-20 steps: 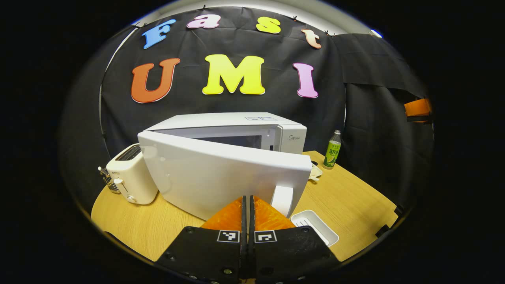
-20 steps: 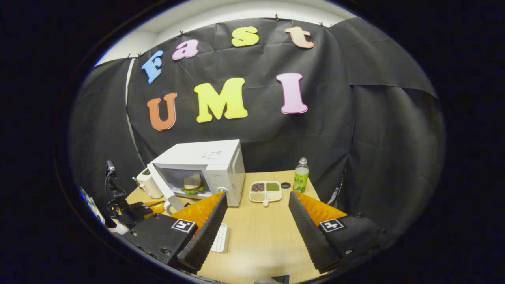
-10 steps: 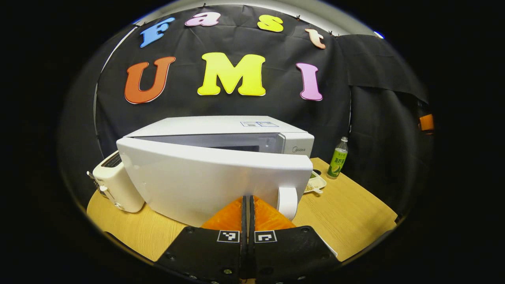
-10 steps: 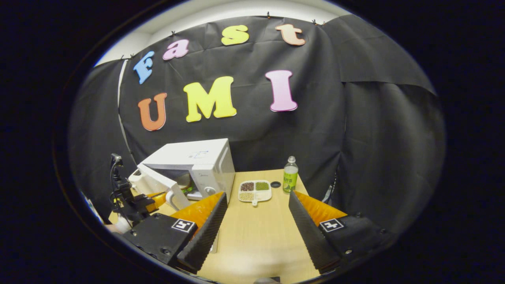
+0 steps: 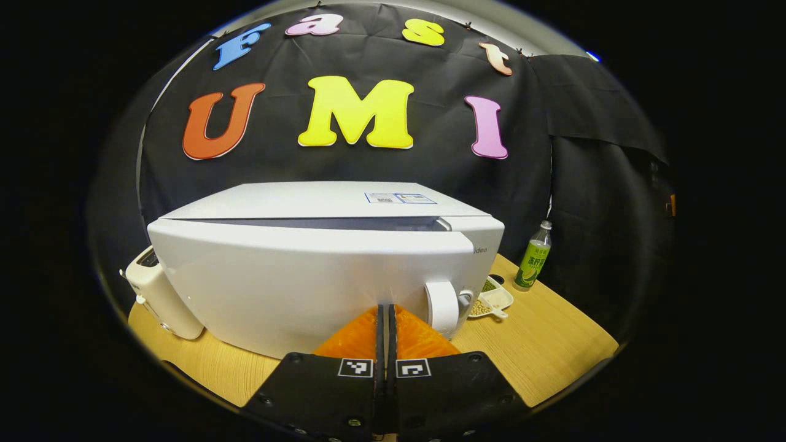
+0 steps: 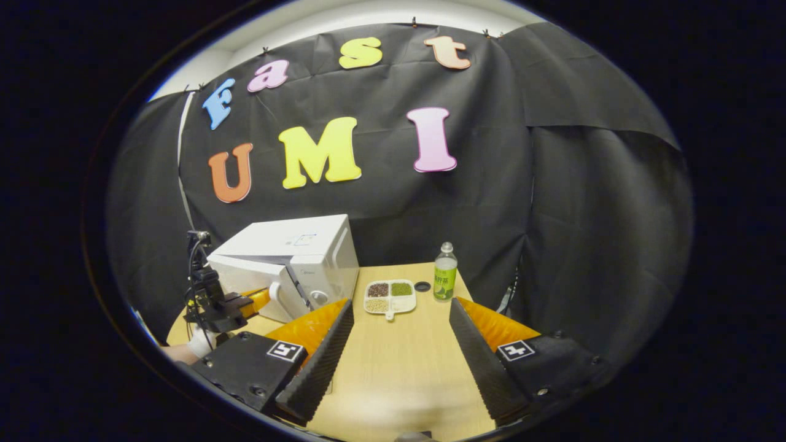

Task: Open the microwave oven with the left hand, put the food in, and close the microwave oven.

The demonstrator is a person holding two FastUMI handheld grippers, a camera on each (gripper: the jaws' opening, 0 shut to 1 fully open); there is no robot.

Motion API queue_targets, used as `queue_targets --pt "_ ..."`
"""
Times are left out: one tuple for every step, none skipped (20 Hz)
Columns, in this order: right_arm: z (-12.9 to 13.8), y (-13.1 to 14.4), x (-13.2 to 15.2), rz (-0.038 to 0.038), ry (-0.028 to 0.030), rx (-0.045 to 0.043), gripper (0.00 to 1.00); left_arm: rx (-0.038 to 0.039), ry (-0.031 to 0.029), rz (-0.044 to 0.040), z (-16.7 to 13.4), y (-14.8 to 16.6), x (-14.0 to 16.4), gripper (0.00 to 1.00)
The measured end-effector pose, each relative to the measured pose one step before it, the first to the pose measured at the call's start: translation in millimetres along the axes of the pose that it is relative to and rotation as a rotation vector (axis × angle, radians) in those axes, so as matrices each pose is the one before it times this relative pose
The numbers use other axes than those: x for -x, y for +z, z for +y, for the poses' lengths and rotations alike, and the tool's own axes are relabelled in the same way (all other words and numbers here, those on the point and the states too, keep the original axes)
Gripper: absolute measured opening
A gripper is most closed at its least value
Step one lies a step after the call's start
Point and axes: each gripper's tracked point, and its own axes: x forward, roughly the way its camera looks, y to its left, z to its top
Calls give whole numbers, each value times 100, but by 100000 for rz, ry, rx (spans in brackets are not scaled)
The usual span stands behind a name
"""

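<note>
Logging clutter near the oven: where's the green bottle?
In the right gripper view the green bottle stands upright at the table's far edge, right of the divided dish.

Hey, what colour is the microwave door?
White, like the body of the microwave; the microwave door shows best in the left gripper view.

The microwave door (image 5: 295, 282) ahead of the left fingers (image 5: 356, 334) hides the cavity and any food inside. The toaster (image 5: 156, 294) is mostly hidden behind the door's left end. Whether the door has latched cannot be told.

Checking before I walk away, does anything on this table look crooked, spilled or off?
Only the microwave door: it stands slightly ajar, a dark gap along its top edge, with the left gripper shut against it. Nothing looks spilled.
</note>
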Motion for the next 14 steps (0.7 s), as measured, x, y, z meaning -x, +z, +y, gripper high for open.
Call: queue_targets --pt "-150 -103 -223 204 -616 -196 92 323 -277 15 -90 73 -345 0" --pt "-185 -101 -171 540 -495 -296 92 181 -37 -168 15 97 -413 0" --pt "-90 -54 66 240 -249 -385 92 488 -185 283 -20 133 -524 0" --pt "-69 -47 -120 346 -290 -171 92 681 496 79 62 152 -405 0" --pt "-4 -90 -195 188 -202 -172 92 1070 310 -76 -10 11 -50 0" --pt "-67 43 -24 -66 -373 -45 92 54 -83 -395 -142 3 -123 0" --pt "-68 43 -155 83 -276 -51 92 -715 -197 -124 -133 -97 -57 0" --pt "-31 66 -209 193 -341 37 92 -407 -126 -147 26 61 -18 0" --pt "36 -42 -78 131 -134 186 92 335 -334 -195 68 -38 -179 0" --pt "54 127 -14 -197 -190 24 92 332 -125 -19 -34 40 -117 0" --pt "47 89 -84 -108 -152 85 92 207 -262 75 -35 -127 73 0" --pt "145 131 -36 -168 100 156 92 113 -239 -61 -30 5 -119 0" --pt "134 -31 -29 -50 44 220 100 -29 -371 -664 -48 89 -184 0" --pt "204 139 -33 -69 -40 118 92 -243 1018 389 250 127 -633 0"
